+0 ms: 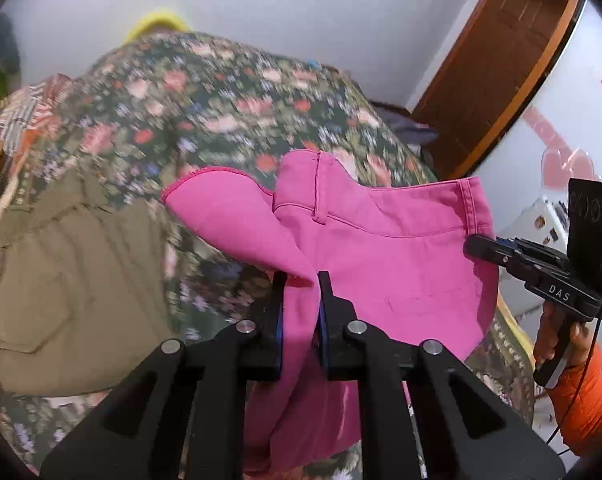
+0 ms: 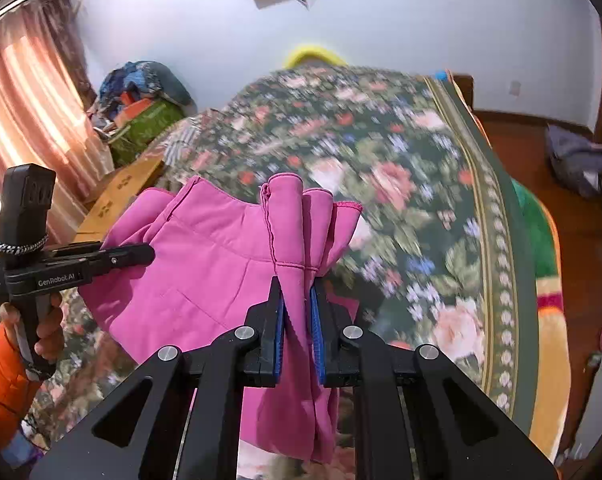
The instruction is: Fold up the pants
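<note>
Pink pants (image 1: 385,256) hang in the air above a floral bedspread (image 1: 221,100). My left gripper (image 1: 301,284) is shut on one bunched end of the waistband. My right gripper (image 2: 297,288) is shut on the other bunched end of the pink pants (image 2: 205,256). The waistband stretches between the two grippers. The right gripper also shows at the right of the left wrist view (image 1: 477,246). The left gripper shows at the left of the right wrist view (image 2: 141,254). The pant legs drop below the fingers, out of sight.
Olive-brown pants (image 1: 61,280) lie flat on the bedspread at the left. A cardboard box (image 2: 121,192) and a heap of bags (image 2: 141,96) stand beside the bed. A wooden door (image 1: 501,72) is at the right. The bed edge (image 2: 513,240) drops to a wooden floor.
</note>
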Demonstrator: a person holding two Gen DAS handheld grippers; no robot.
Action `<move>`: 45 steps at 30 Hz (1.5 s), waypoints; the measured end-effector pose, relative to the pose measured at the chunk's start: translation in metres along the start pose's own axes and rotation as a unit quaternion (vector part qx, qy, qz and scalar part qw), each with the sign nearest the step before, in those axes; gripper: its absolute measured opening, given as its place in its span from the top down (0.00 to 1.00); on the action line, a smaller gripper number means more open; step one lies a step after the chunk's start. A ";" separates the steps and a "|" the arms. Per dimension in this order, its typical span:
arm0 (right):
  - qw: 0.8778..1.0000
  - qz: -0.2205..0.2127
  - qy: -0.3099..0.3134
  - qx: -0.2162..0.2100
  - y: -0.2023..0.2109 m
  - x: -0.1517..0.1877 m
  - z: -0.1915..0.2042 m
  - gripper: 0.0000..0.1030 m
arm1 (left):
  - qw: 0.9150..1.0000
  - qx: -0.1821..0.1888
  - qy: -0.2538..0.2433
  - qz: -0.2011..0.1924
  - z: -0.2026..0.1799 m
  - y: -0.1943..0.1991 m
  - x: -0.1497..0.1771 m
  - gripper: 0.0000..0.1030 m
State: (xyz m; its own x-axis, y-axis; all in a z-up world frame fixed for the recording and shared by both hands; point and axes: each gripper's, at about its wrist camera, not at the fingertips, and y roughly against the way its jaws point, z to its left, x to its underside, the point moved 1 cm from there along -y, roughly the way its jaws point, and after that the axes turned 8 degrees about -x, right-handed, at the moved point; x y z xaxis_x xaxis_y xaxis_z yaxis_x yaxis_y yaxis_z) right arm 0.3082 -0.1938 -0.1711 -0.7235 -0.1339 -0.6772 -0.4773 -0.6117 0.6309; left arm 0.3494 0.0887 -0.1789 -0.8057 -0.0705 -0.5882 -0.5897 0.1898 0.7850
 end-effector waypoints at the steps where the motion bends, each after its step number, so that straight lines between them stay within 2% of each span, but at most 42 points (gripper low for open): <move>1: 1.000 -0.003 0.006 -0.003 0.001 -0.004 0.007 0.90 | 1.000 -0.004 0.001 -0.007 0.005 0.008 -0.001 0.88; 7: 0.999 -0.015 0.038 -0.025 -0.011 -0.032 0.052 0.90 | 0.998 -0.046 0.015 -0.043 0.039 0.051 -0.005 0.88; 14: 0.995 -0.020 0.082 -0.061 -0.045 -0.063 0.111 0.90 | 0.992 -0.091 0.053 -0.069 0.106 0.088 -0.006 0.87; 21: 0.990 -0.007 0.108 -0.085 -0.098 -0.082 0.152 0.90 | 0.987 -0.119 0.082 -0.069 0.166 0.091 -0.004 0.87; 28: 0.990 0.024 0.104 -0.092 -0.156 -0.085 0.163 0.90 | 0.986 -0.121 0.108 -0.049 0.217 0.063 0.002 0.87; 34: 0.989 0.055 0.115 -0.078 -0.197 -0.084 0.160 0.90 | 0.986 -0.117 0.123 -0.009 0.245 0.015 0.013 0.87; 36: 0.989 0.065 0.113 -0.074 -0.209 -0.083 0.155 0.90 | 0.985 -0.120 0.128 0.001 0.252 0.003 0.019 0.84; 40: 0.988 0.083 0.111 -0.061 -0.227 -0.077 0.146 0.89 | 0.983 -0.115 0.144 -0.009 0.266 0.001 0.028 0.63; 45: 0.988 0.099 0.104 -0.052 -0.235 -0.069 0.137 0.79 | 0.980 -0.126 0.155 -0.012 0.273 0.012 0.035 0.59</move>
State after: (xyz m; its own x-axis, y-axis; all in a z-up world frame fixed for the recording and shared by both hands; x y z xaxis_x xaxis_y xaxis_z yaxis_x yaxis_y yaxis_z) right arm 0.4025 0.0663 -0.2208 -0.6741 -0.4097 -0.6146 -0.2748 -0.6332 0.7236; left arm 0.3293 0.3558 -0.2437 -0.7470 -0.3730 -0.5503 -0.5722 -0.0606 0.8179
